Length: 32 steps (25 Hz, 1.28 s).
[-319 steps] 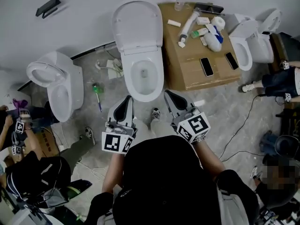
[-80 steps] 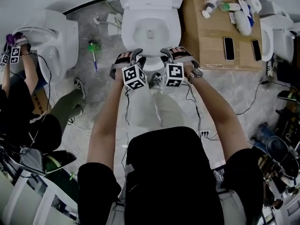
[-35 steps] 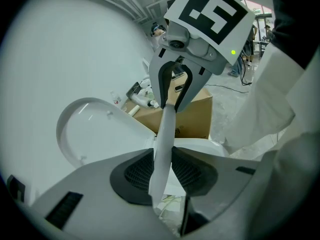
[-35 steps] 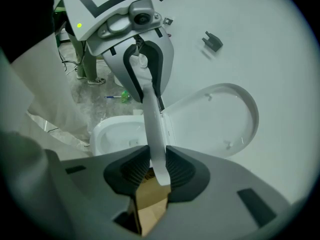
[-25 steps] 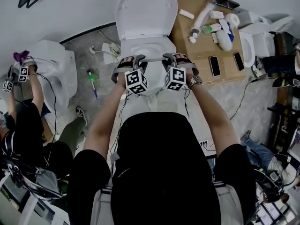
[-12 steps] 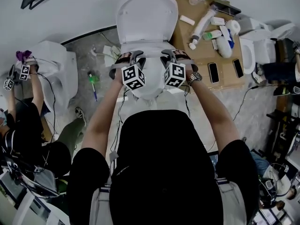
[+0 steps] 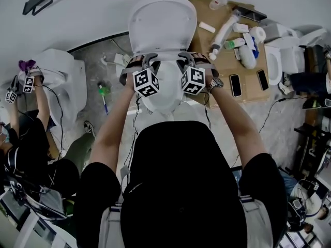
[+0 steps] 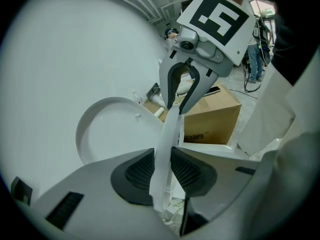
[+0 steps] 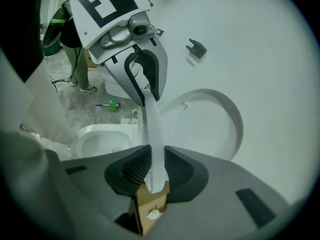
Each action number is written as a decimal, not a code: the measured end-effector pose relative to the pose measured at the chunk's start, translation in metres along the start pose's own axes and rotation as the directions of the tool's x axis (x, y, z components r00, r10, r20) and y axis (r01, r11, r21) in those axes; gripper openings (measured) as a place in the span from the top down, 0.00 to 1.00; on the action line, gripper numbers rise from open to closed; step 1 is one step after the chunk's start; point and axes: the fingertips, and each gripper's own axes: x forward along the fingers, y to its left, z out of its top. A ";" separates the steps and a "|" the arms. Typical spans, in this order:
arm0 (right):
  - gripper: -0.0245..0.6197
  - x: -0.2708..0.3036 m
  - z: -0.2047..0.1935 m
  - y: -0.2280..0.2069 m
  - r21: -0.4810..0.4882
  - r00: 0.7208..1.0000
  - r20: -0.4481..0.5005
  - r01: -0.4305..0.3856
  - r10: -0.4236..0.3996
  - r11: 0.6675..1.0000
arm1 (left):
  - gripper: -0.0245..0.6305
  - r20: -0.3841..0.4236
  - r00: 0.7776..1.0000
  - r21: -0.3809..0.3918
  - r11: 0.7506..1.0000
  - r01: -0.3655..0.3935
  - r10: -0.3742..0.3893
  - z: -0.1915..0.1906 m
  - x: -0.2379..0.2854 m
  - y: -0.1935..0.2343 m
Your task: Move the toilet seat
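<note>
A white toilet stands before me with its lid [image 7: 162,22] upright against the wall. Both grippers hold the thin white seat [image 7: 165,66] by its front rim, raised off the bowl [image 7: 165,101]. My left gripper [image 7: 141,62] is shut on the rim at the left, and my right gripper [image 7: 189,61] at the right. In the left gripper view the seat [image 8: 169,129] runs edge-on from my own pads [image 8: 186,173] to the right gripper [image 8: 181,104]. The right gripper view mirrors this: seat [image 9: 154,129], left gripper [image 9: 149,93], bowl [image 9: 100,136], lid [image 9: 210,124].
A cardboard box [image 7: 207,50] to the toilet's right carries bottles and phones. Other toilets stand at left [image 7: 62,79] and right [image 7: 282,56]. A green brush [image 7: 103,92] lies on the floor. A person [image 7: 26,143] crouches at left. Cables trail on the floor.
Both grippers have lifted the seat a little higher and closer to the upright lid. Their hold on its rim is unchanged.
</note>
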 end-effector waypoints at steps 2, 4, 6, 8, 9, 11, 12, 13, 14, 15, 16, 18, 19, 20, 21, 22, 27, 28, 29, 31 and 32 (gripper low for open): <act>0.82 0.001 0.002 -0.005 0.004 1.000 0.003 0.006 -0.006 1.000 | 0.80 0.002 1.000 0.002 1.000 -0.003 0.003 0.001 0.000 0.006; 0.82 0.002 0.002 -0.010 0.008 1.000 0.005 0.010 -0.010 1.000 | 0.80 0.004 1.000 0.000 1.000 -0.005 0.005 0.001 0.002 0.011; 0.82 0.004 0.002 -0.015 0.012 1.000 0.006 0.013 -0.013 1.000 | 0.80 0.004 1.000 -0.005 1.000 -0.009 0.009 0.002 0.005 0.015; 0.82 0.006 0.002 -0.019 0.014 1.000 0.007 0.014 -0.014 1.000 | 0.80 0.004 1.000 -0.009 1.000 -0.010 0.010 0.002 0.007 0.019; 0.82 0.007 0.002 -0.021 0.016 1.000 0.007 0.015 -0.015 1.000 | 0.80 0.004 1.000 -0.010 1.000 -0.008 0.008 0.002 0.008 0.020; 0.83 0.008 0.002 -0.025 0.018 1.000 0.007 0.018 -0.018 1.000 | 0.80 0.005 1.000 -0.011 1.000 -0.007 0.007 0.003 0.010 0.024; 0.83 0.009 0.002 -0.027 0.020 1.000 0.007 0.020 -0.020 1.000 | 0.80 0.005 1.000 -0.011 1.000 -0.007 0.007 0.003 0.011 0.026; 0.83 0.010 0.002 -0.029 0.022 1.000 0.007 0.021 -0.021 1.000 | 0.80 0.004 1.000 -0.011 1.000 -0.007 0.007 0.004 0.011 0.029; 0.83 0.010 0.003 -0.031 0.025 1.000 0.008 0.022 -0.022 0.999 | 0.80 0.002 1.000 -0.010 1.000 -0.008 0.008 0.004 0.012 0.031; 0.83 0.011 0.003 -0.034 0.027 1.000 0.009 0.023 -0.023 0.999 | 0.80 -0.001 1.000 -0.008 1.000 -0.009 0.009 0.004 0.013 0.033; 0.83 0.012 0.003 -0.036 0.029 1.000 0.010 0.024 -0.024 0.999 | 0.80 -0.004 1.000 -0.006 1.000 -0.010 0.010 0.004 0.014 0.035; 0.83 0.015 0.003 -0.042 0.035 1.000 0.012 0.025 -0.025 0.999 | 0.80 -0.011 1.000 -0.003 1.000 -0.010 0.010 0.004 0.018 0.040; 0.83 0.016 0.002 -0.045 0.038 1.000 0.015 0.025 -0.025 0.999 | 0.80 -0.015 1.000 -0.002 1.000 -0.009 0.009 0.005 0.020 0.043; 0.83 0.017 0.002 -0.048 0.040 1.000 0.017 0.025 -0.026 0.999 | 0.80 -0.018 1.000 -0.001 1.000 -0.008 0.008 0.006 0.021 0.046; 0.83 0.018 0.002 -0.050 0.043 0.999 0.018 0.026 -0.027 0.999 | 0.80 -0.021 1.000 0.002 1.000 -0.008 0.008 0.006 0.023 0.048; 0.83 0.018 0.002 -0.052 0.047 0.999 0.018 0.028 -0.028 0.999 | 0.80 -0.023 1.000 0.006 1.000 -0.009 0.009 0.006 0.023 0.050; 0.83 0.024 0.004 -0.066 0.062 0.999 0.022 0.031 -0.033 0.998 | 0.81 -0.036 0.999 0.024 1.000 -0.021 0.021 0.006 0.029 0.064; 0.83 0.025 0.005 -0.068 0.062 0.999 0.023 0.031 -0.032 0.998 | 0.81 -0.038 0.999 0.027 0.999 -0.023 0.025 0.005 0.030 0.067; 0.83 0.026 0.006 -0.070 0.063 0.999 0.023 0.030 -0.031 0.998 | 0.81 -0.040 0.999 0.028 0.999 -0.026 0.027 0.005 0.030 0.069; 0.83 0.027 0.006 -0.074 0.067 0.999 0.026 0.031 -0.032 0.997 | 0.81 -0.037 0.999 0.021 0.999 -0.031 0.032 0.005 0.031 0.073; 0.83 0.028 0.006 -0.076 0.069 0.999 0.028 0.032 -0.034 0.997 | 0.81 -0.036 0.999 0.017 0.999 -0.034 0.035 0.006 0.033 0.075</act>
